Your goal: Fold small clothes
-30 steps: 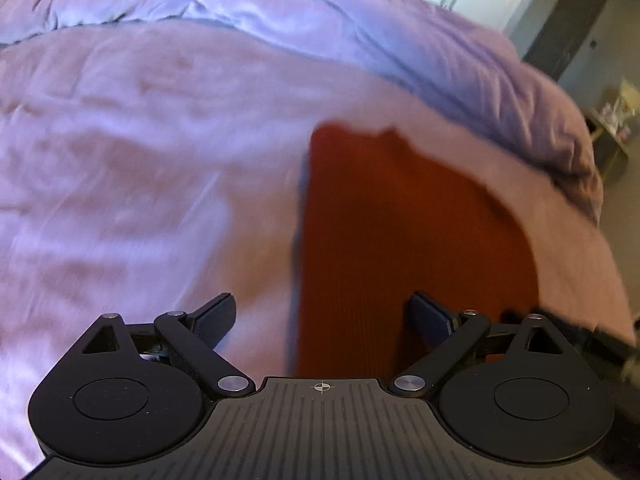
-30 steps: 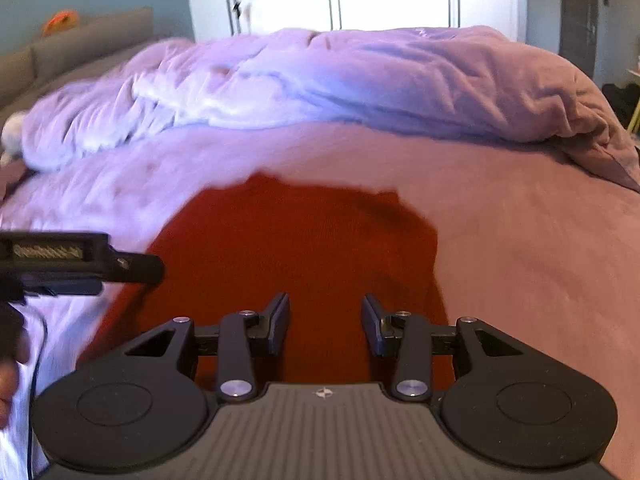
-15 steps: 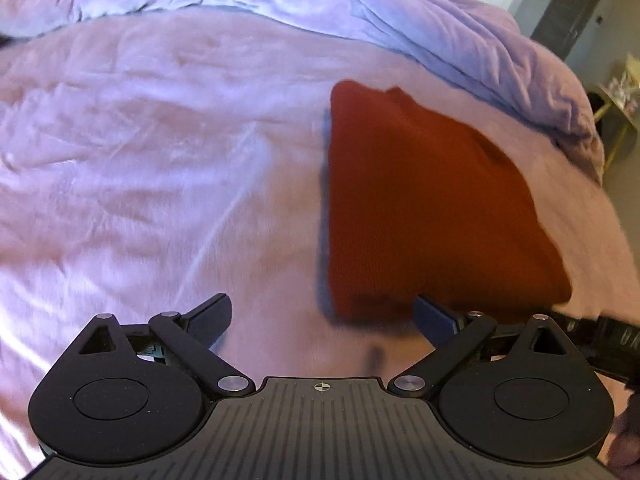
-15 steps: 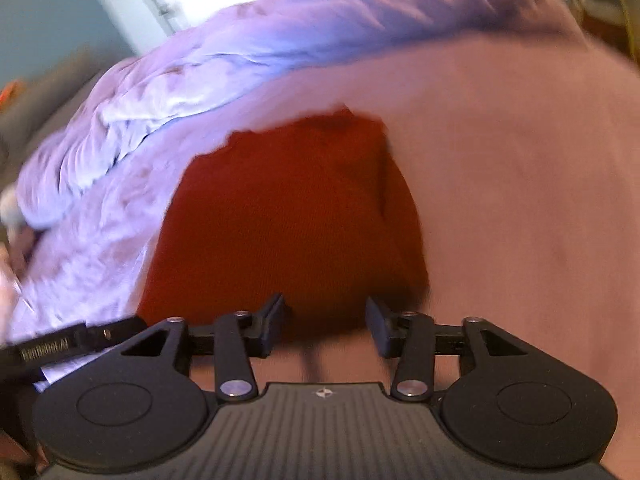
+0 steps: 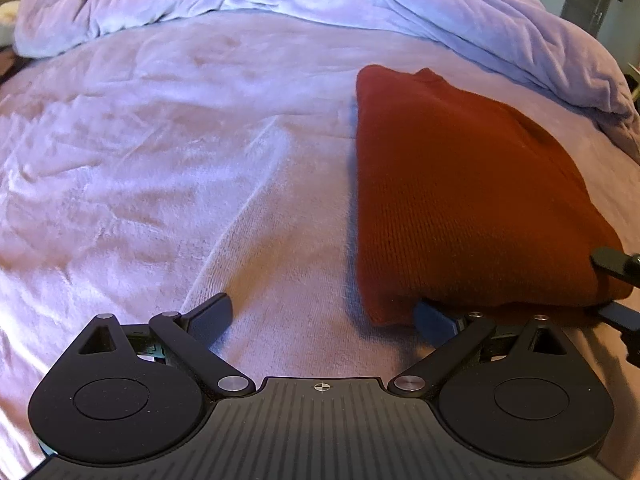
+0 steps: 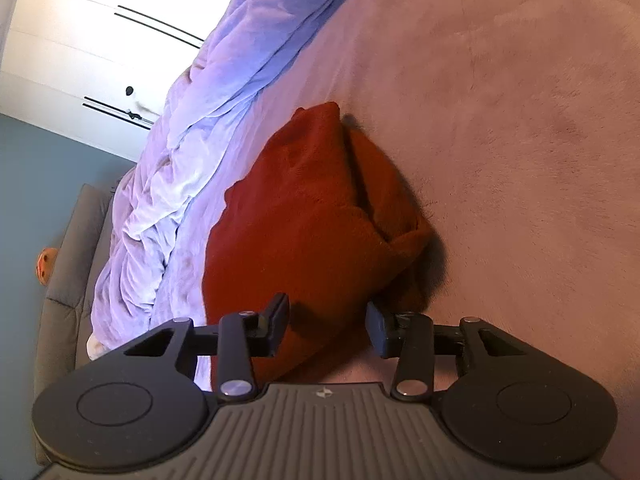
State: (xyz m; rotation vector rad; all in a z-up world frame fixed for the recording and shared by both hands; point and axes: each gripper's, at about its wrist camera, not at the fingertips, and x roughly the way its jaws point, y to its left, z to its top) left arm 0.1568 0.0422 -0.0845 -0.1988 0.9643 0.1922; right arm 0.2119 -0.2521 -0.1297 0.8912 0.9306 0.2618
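A red knit garment (image 5: pixel 460 184) lies folded in a thick rectangle on the pink bed cover (image 5: pixel 140 160). My left gripper (image 5: pixel 322 312) hangs open and wide just before its near left corner, and the right-hand fingertip (image 5: pixel 430 314) reaches that corner. My right gripper (image 6: pixel 328 320) is rolled on its side at the garment (image 6: pixel 304 216) near its right corner. Its jaws are closing, with the folded edge between them, and the pads do not visibly press. Its fingers (image 5: pixel 612 261) show at the right edge of the left wrist view, one above the cloth and one below.
A crumpled lilac duvet (image 5: pixel 360 4) is heaped along the far side of the bed (image 6: pixel 180 152). White wardrobe doors (image 6: pixel 80 40) and a grey sofa (image 6: pixel 64 280) stand beyond it. Flat bed cover (image 6: pixel 520 140) spreads around the garment on both sides.
The right gripper has rolled onto its side and dropped to the garment's near edge. The left gripper has drawn back to the near left corner, so the whole garment now shows.
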